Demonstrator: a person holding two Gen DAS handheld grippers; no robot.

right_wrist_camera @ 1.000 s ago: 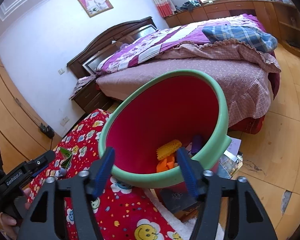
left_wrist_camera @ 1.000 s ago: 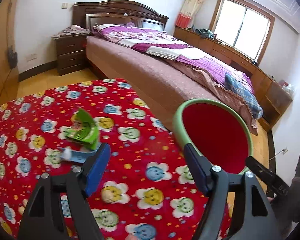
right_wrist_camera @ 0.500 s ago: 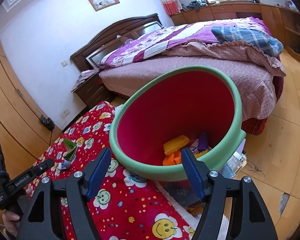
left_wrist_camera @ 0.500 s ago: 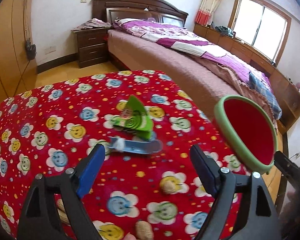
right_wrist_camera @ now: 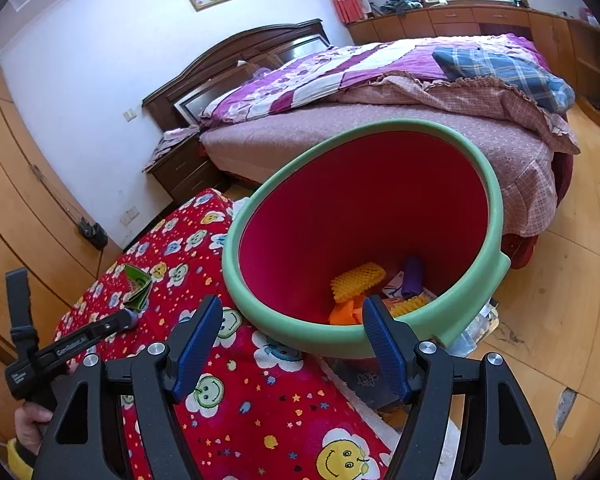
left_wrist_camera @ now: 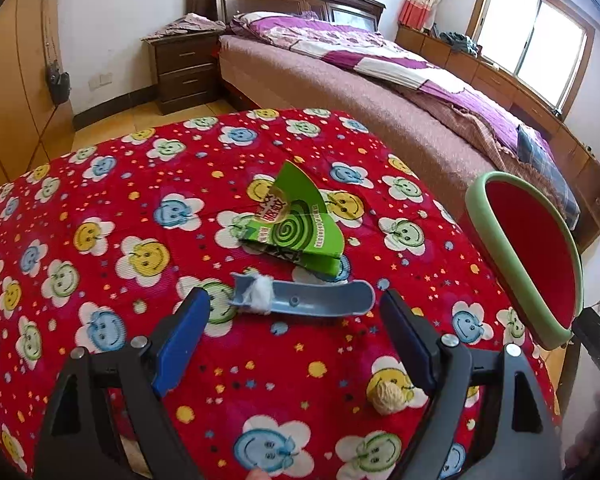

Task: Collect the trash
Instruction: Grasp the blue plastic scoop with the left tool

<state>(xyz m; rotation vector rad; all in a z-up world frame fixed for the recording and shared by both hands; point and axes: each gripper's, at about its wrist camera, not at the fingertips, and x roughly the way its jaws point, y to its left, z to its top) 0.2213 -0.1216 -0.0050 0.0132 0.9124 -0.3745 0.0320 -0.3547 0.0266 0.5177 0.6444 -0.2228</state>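
A grey-blue plastic piece [left_wrist_camera: 304, 300] with a white tuft lies on the red smiley-flower cloth [left_wrist_camera: 100, 216], just ahead of my open, empty left gripper [left_wrist_camera: 296, 332]. A green folded mosquito-coil box [left_wrist_camera: 296, 224] lies just beyond it and shows small in the right wrist view [right_wrist_camera: 137, 286]. A walnut-like ball [left_wrist_camera: 385, 398] sits near the right finger. The tilted red bin with a green rim [right_wrist_camera: 364, 236] holds orange, yellow and purple trash; its near rim sits between the jaws of my open right gripper [right_wrist_camera: 292, 346]. The bin shows at the right of the left wrist view [left_wrist_camera: 528, 256].
A bed with purple bedding [left_wrist_camera: 380, 92] stands behind the table, a dark nightstand [left_wrist_camera: 184, 68] to its left. Wooden wardrobes [right_wrist_camera: 16, 200] line the left wall. Wooden floor [right_wrist_camera: 560, 288] lies to the right of the bin. The left gripper shows at lower left [right_wrist_camera: 60, 350].
My left gripper has swung left and down over the table, so the grey-blue piece and green box now lie centred ahead. The bin has shifted a little right in the right wrist view.
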